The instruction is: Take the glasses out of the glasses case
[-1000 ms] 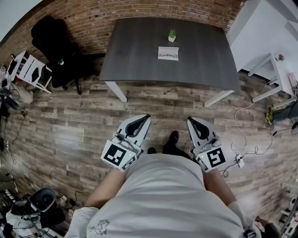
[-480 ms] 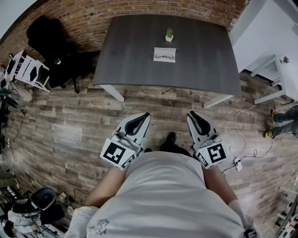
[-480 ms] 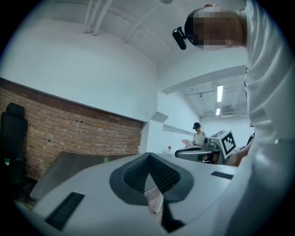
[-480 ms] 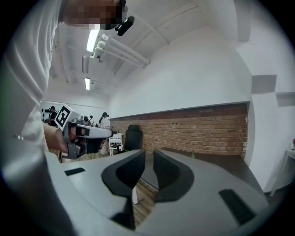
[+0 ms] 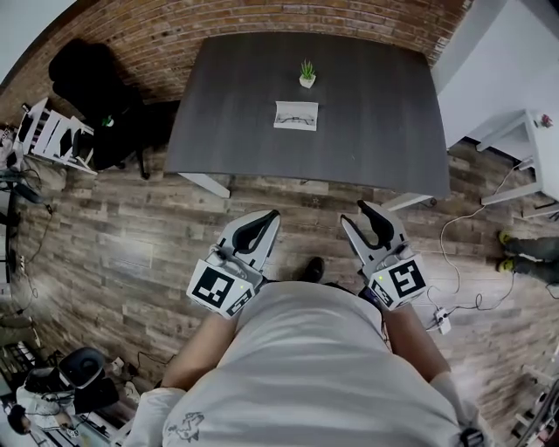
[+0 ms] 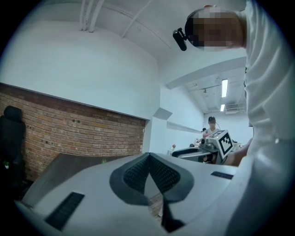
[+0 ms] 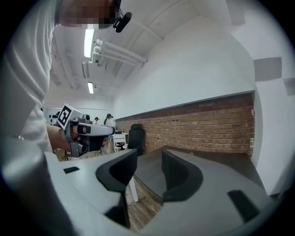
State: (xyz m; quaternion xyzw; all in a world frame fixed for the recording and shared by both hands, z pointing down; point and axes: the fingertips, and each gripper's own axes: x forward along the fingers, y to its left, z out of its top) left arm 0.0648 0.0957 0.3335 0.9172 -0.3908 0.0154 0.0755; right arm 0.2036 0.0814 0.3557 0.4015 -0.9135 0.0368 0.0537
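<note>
The person stands on a wooden floor (image 5: 122,218), in front of a dark grey table (image 5: 236,96) which is placed against a brick wall (image 5: 262,17). Both tools are held low, close to the body and well apart from the table.

The left gripper (image 5: 272,215) points towards the table. In the left gripper view its two jaws are pressed together at the tips, and nothing is between them (image 6: 148,156).

The right gripper (image 5: 355,214) is beside it, at about the same height. Its jaws are spread and are opening at this moment. In the right gripper view the gap between them (image 7: 148,159) is empty; only the table top and the floor are seen through it.

The glasses case (image 5: 284,107) is white and lies flat on the far part of the table, near the middle of its width. The glasses (image 5: 297,117), with a dark frame, lie in it, as far as the head view can show at this small size. Just behind the case stands a small potted plant (image 5: 307,74). Neither gripper touches the case or the glasses.

To the left of the table stands a black chair (image 5: 87,79), and further left a white chair (image 5: 48,131).
</note>
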